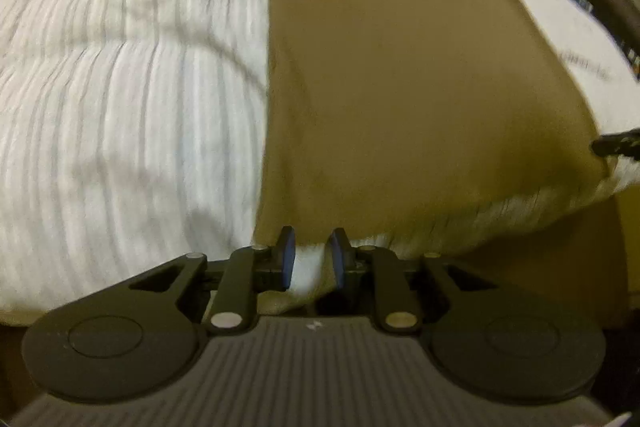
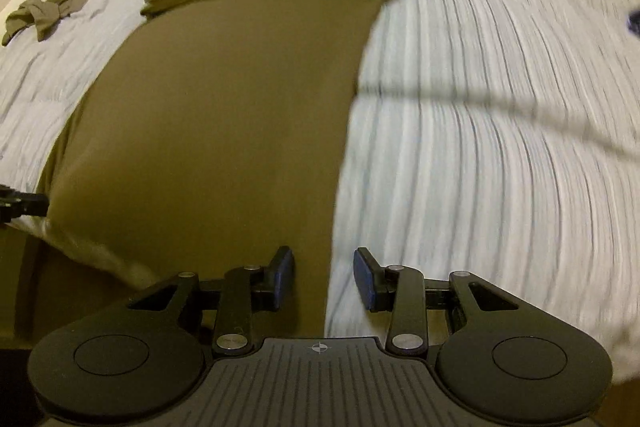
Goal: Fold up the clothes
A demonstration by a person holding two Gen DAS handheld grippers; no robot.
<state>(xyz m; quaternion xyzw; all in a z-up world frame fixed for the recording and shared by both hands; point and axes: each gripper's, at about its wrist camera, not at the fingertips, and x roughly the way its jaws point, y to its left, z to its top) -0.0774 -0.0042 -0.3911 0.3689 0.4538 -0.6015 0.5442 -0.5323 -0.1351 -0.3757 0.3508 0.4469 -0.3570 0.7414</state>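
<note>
On white ribbed bedding (image 2: 500, 147), olive garment (image 2: 224, 115); crumpled olive piece (image 2: 44, 13) only rightward; both tools (image 1: 311, 259) (image 2: 324, 279) released.

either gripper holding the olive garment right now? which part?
Nothing held. Left gripper and right gripper are both open at the near edge of the olive garment, which lies flat on the white bedspread.

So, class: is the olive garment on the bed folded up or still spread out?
Mostly spread: the olive garment lies flat on the white bedspread, only its far end bunched and turned over.
</note>
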